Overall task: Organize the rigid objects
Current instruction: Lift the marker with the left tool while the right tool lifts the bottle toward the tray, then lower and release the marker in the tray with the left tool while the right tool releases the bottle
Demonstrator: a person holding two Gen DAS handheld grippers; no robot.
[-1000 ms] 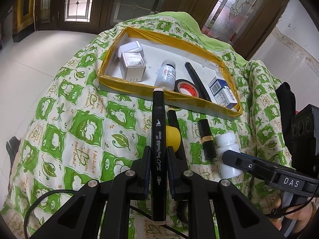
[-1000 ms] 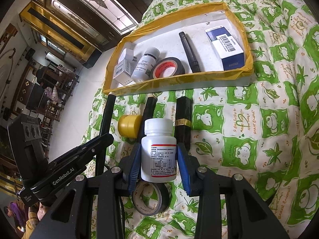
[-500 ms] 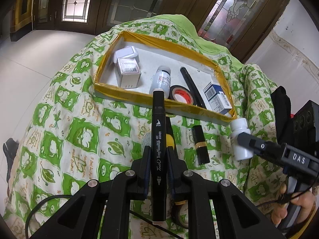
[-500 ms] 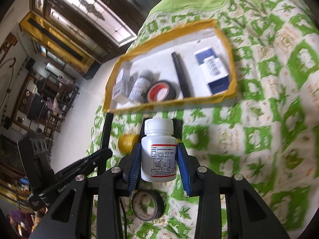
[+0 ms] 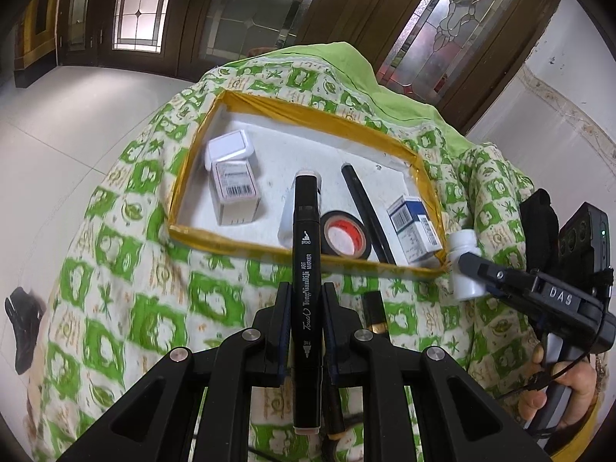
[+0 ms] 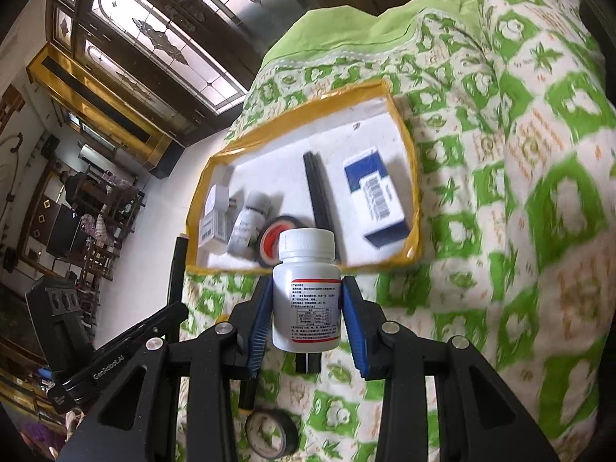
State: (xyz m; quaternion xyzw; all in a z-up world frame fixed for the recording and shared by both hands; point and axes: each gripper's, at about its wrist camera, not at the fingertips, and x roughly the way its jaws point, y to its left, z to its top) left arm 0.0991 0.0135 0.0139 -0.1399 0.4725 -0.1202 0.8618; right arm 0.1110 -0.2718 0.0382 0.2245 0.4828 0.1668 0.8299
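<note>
Presently, left wrist view: left gripper (image 5: 304,304) fingers clamped on a black art marker (image 5: 306,269), held lengthwise, its far cap over the near edge of the yellow-taped tray (image 5: 215,238). Risk noted: long marker pinched near mid-length; could pivot or slip if knocked against the tray wall. Tray already crowded with two white boxes (image 5: 233,188), a red-cored tape roll (image 5: 344,235), a black pen (image 5: 364,208) and a blue-and-white carton (image 5: 414,227); free floor mostly toward the far side. Risk of a drop onto the tape roll or the small bottle hidden behind the marker. Right gripper (image 5: 467,265) close alongside at the tray's right corner; collision between the two possible.

Right wrist view: right gripper (image 6: 306,319) fingers clamped on a white pill bottle (image 6: 307,292), upright, held above the tray's near wall. Smooth round body; may twist out or topple on release against the pen.

Surface: soft, rumpled green-and-cream patterned cloth (image 6: 500,192), uneven, so tray may rock; loose black tape roll (image 6: 271,435) lying on it. Room: pale tiled floor, dark wooden doors with leaded glass.
</note>
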